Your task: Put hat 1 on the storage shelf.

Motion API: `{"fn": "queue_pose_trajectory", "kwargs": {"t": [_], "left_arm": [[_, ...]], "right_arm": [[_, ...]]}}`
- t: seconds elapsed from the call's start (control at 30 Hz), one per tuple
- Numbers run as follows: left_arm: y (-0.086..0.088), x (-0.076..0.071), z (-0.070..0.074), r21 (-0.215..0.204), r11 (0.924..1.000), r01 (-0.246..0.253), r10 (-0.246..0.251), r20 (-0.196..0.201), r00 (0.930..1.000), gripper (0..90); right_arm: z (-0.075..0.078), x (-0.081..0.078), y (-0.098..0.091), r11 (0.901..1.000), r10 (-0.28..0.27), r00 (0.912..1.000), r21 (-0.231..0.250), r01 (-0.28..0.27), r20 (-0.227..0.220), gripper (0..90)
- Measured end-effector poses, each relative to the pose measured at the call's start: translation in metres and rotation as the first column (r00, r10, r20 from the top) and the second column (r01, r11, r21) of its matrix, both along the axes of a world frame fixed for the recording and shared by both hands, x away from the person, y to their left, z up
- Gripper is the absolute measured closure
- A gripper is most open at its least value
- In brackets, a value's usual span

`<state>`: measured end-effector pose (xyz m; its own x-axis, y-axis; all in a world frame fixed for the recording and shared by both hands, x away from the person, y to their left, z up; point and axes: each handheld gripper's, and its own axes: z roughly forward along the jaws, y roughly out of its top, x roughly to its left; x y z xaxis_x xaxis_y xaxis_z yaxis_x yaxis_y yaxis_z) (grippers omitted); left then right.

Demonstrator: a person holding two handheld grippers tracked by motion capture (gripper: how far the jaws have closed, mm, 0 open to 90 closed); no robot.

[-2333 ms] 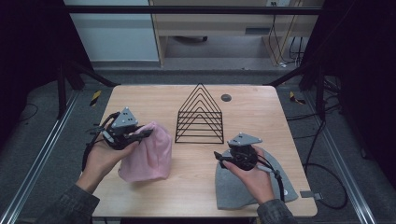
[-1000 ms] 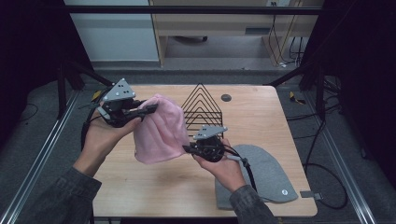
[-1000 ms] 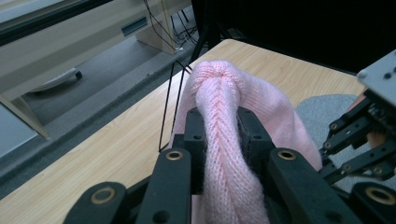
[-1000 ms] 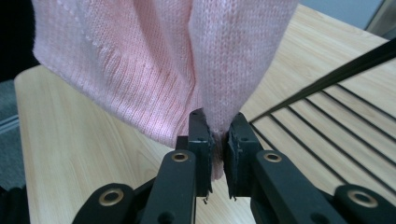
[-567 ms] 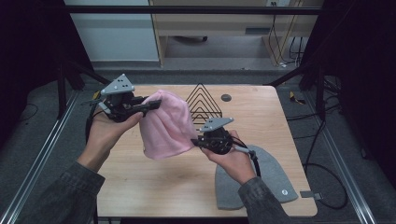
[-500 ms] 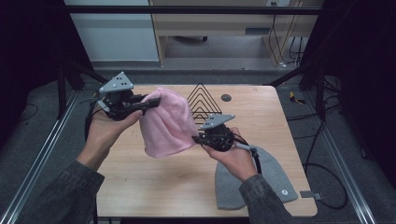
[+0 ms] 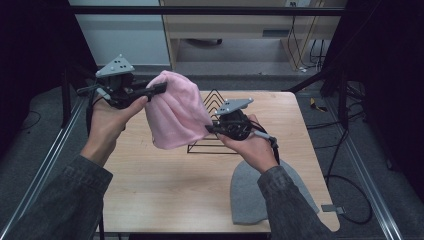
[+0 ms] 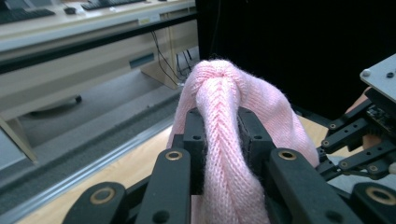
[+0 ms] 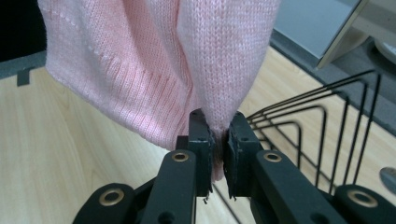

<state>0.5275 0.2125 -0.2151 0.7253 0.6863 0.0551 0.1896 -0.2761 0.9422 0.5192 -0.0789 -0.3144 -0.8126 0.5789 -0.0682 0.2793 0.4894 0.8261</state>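
held item: pink beanie (image 7: pixel 175 117), lifted off the desk (image 7: pixel 165 185), stretched between my two grippers
left gripper (image 7: pixel 150 91): my fingers (image 8: pixel 194 140) nearly closed, clamped on a thick fold near the beanie's crown
right gripper (image 7: pixel 212 129): my fingers (image 9: pixel 201 140) almost fully closed, pinching the beanie's lower edge
in the way: black wire rack (image 7: pixel 215 125) just behind and under the beanie
nearby: grey beanie (image 7: pixel 255 192) flat by the desk's near right edge
open room: bare wood at left and front
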Motion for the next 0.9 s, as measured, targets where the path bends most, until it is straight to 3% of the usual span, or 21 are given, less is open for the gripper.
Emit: {"fn": "queue_pose_trajectory", "kwargs": {"t": [0.13, 0.4, 0.5, 0.67, 0.9], "left_arm": [[0.002, 0.01, 0.005, -0.009, 0.9999, -0.009, 0.009, 0.011, 0.9999, 76.0], [0.001, 0.029, 0.009, -0.052, 0.9982, -0.03, 0.031, 0.03, 0.9991, 76.0], [-0.002, 0.037, 0.008, -0.066, 0.9971, -0.037, 0.039, 0.035, 0.9986, 76.0], [-0.011, 0.048, 0.006, -0.05, 0.9982, -0.032, 0.034, 0.048, 0.9983, 76.0], [-0.025, 0.063, -0.004, -0.061, 0.998, -0.015, 0.018, 0.043, 0.9989, 75.9]], "right_arm": [[0.01, 0.015, 0.0, 0.9999, -0.001, 1.0, 0.013, 0.001, 0.007, 82.5], [0.017, 0.034, -0.004, 0.9983, -0.03, 0.9993, 0.051, 0.029, 0.024, 82.4], [0.017, 0.043, -0.009, 0.9955, -0.06, 0.9979, 0.075, 0.058, 0.022, 82.4], [0.014, 0.053, -0.015, 0.9934, -0.087, 0.9959, 0.078, 0.085, 0.025, 82.4], [0.003, 0.066, -0.024, 0.9902, -0.122, 0.9924, 0.071, 0.12, 0.017, 82.3]]}}
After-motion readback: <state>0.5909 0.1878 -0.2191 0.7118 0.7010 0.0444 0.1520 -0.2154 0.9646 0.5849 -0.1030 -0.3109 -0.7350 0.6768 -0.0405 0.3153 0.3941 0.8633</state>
